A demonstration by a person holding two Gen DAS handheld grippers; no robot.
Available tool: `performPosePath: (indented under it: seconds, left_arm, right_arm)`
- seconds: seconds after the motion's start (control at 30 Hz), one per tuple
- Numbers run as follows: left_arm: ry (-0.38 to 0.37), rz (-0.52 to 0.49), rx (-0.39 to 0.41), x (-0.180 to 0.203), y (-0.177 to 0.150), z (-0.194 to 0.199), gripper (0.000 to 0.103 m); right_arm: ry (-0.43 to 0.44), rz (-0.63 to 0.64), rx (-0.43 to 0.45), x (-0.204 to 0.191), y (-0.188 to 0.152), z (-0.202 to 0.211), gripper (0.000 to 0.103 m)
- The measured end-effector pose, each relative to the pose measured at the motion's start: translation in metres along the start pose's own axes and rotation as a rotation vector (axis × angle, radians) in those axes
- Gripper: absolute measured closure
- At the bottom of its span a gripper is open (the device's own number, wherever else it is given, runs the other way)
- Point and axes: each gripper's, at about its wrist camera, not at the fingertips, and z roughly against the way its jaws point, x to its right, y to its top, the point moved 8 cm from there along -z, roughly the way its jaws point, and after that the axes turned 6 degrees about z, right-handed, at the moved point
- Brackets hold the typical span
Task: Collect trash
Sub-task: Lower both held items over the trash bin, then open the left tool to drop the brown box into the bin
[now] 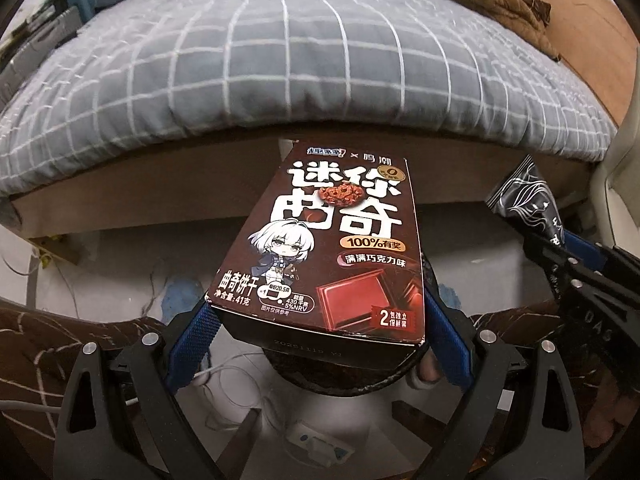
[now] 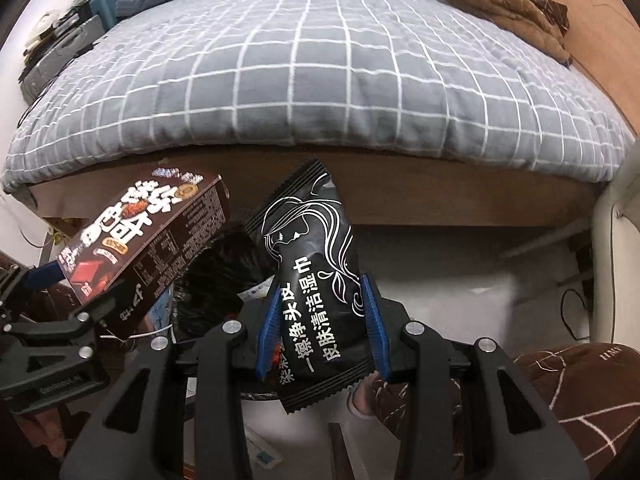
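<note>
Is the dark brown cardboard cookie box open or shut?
Cannot tell. The dark brown cardboard cookie box, held in the left gripper, shows an unopened near end; its far end is not clearly visible.

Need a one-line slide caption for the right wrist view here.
Right tongs grip a black wet-wipe packet above the black trash bag; left tongs hold a cookie box alongside.

dark brown cookie box (image 1: 332, 256), black white-lined wipe packet (image 2: 316, 276), grey-blue white-checked quilt (image 1: 304, 64)

dim indoor light | fisheye-bent edges | dark corners | slight blur
</note>
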Motion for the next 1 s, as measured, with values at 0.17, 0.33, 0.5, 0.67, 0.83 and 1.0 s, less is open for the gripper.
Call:
performPosePath:
  seconds: [0.17, 0.33, 0.5, 0.67, 0.83, 1.0]
  left_arm:
    - [0.008, -0.016, -0.023, 0.005, 0.001, -0.018, 0.011]
    - [0.035, -0.019, -0.032, 0.003, 0.000, -0.029, 0.006]
    - [0.031, -0.003, -0.028, -0.004, 0.004, -0.031, 0.006]
    - [0.032, 0.016, -0.015, -0.018, 0.008, -0.028, 0.006]
    - [0.049, 0.055, 0.006, -0.045, 0.017, -0.023, 0.006]
    - [0.063, 0.095, 0.019, -0.068, 0.021, -0.017, 0.006]
  right_arm:
    - [-0.002, -0.012, -0.019, 0.007, -0.003, -0.010, 0.066]
    - [0.005, -0.015, -0.033, 0.005, -0.004, -0.020, 0.066]
    - [0.025, 0.005, -0.040, -0.007, -0.001, -0.027, 0.066]
    - [0.055, 0.027, -0.039, -0.023, 0.007, -0.029, 0.066]
    - [0.088, 0.037, -0.038, -0.039, 0.015, -0.030, 0.066]
    - [0.104, 0.071, -0.038, -0.059, 0.021, -0.029, 0.066]
